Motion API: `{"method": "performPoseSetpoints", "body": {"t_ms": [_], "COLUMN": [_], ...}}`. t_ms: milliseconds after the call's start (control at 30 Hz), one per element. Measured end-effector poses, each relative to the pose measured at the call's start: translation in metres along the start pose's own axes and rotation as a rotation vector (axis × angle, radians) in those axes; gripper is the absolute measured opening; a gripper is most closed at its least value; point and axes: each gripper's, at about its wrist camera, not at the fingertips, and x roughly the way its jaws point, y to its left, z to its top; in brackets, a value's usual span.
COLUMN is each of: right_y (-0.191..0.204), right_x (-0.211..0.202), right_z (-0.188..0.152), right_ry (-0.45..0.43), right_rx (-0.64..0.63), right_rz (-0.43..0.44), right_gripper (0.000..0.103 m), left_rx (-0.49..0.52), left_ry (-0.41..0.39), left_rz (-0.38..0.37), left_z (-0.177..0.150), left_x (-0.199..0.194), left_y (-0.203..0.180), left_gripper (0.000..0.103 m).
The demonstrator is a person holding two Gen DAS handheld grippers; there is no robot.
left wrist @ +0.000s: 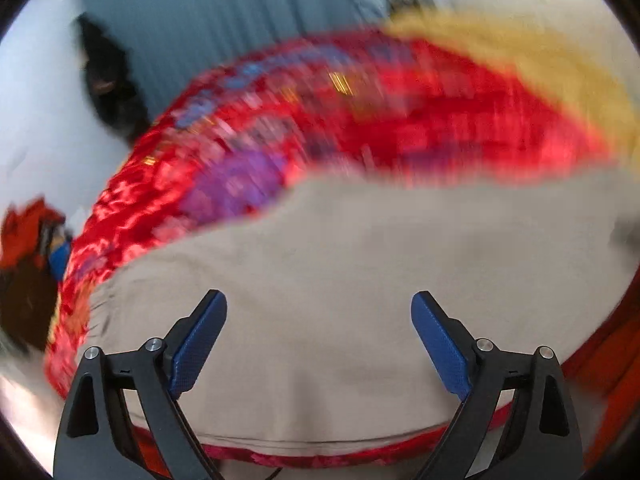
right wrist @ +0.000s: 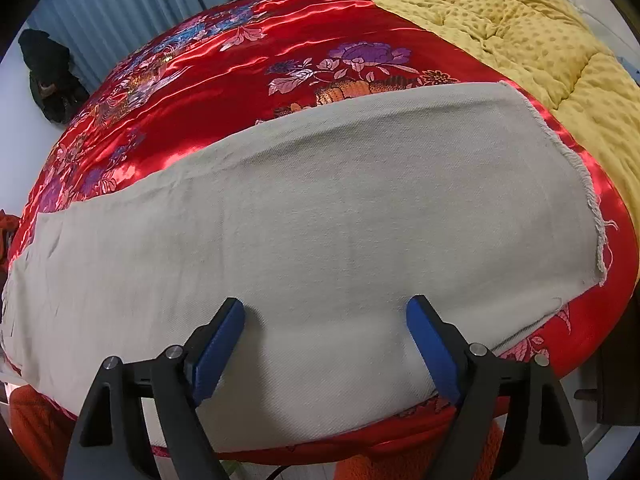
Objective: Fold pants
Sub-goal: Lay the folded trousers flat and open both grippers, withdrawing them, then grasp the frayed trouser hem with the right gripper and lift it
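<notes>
A bedroom in a home: a bed spread with a red floral satin cover (right wrist: 304, 36), a yellow dotted quilt (right wrist: 500, 28) bunched along its far right edge, and pleated blue-grey curtains (right wrist: 132, 4) behind (drawn shut).

- My left gripper (left wrist: 319, 304) has open jaws above the flat beige pants (right wrist: 304, 216); nothing stands between.
- Ahead, only the smooth red bedspread (right wrist: 256, 56).
- A bunched yellow blanket (right wrist: 520, 36) crowds the right side.
</notes>
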Motion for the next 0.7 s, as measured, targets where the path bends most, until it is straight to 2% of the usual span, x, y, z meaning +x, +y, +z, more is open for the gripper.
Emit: {"method": "performPoseSetpoints", "body": {"t_ms": [33, 67, 100, 133, 200, 267, 333, 400, 500, 533, 633, 700], "right_y": [-0.001, -0.002, -0.003, -0.005, -0.008, -0.012, -0.024, -0.048, -0.089, -0.097, -0.125, -0.145], "right_x": [0.000, -0.001, -0.001, -0.001, -0.002, -0.004, -0.014, -0.037, -0.076, -0.081, -0.090, -0.083], "right_z": [0.000, 0.000, 0.000, -0.001, -0.001, 0.001, 0.005, 0.008, 0.005, 0.002, -0.012, -0.027], "right_ry": [0.001, 0.001, 0.000, -0.001, -0.004, -0.005, -0.023, -0.088, -0.181, -0.182, -0.140, -0.103], "right_rx": [-0.001, -0.001, 0.000, 0.002, 0.011, 0.032, 0.096, 0.207, 0.337, 0.357, 0.434, 0.527], "right_rz": [0.005, 0.015, 0.025, 0.035, 0.060, 0.089, 0.159, 0.251, 0.299, 0.293, 0.288, 0.345], "right_gripper": [0.083, 0.083, 0.083, 0.083, 0.083, 0.083, 0.081, 0.081, 0.081, 0.081, 0.081, 0.081], "left_rx": [0.091, 0.133, 0.169, 0.182, 0.208, 0.201, 0.160, 0.108, 0.077, 0.075, 0.067, 0.073], "left_ry": [0.078, 0.111, 0.109, 0.073, 0.061, 0.062, 0.039, 0.015, 0.013, 0.020, 0.041, 0.048], "left_rz": [0.017, 0.023, 0.027, 0.034, 0.048, 0.038, 0.003, -0.073, -0.195, -0.250, -0.334, -0.342], "left_z": [-0.018, -0.030, -0.045, -0.055, -0.061, -0.054, -0.043, -0.024, 0.003, 0.018, 0.049, 0.063], "left_x": [0.021, 0.029, 0.031, 0.026, 0.014, 0.001, -0.015, -0.032, -0.039, -0.038, -0.023, -0.014], "left_y": [-0.017, -0.024, -0.029, -0.029, -0.028, -0.023, -0.016, -0.015, -0.034, -0.047, -0.082, -0.101], "left_gripper": [0.086, 0.085, 0.085, 0.085, 0.086, 0.086, 0.086, 0.089, 0.091, 0.091, 0.091, 0.091]}}
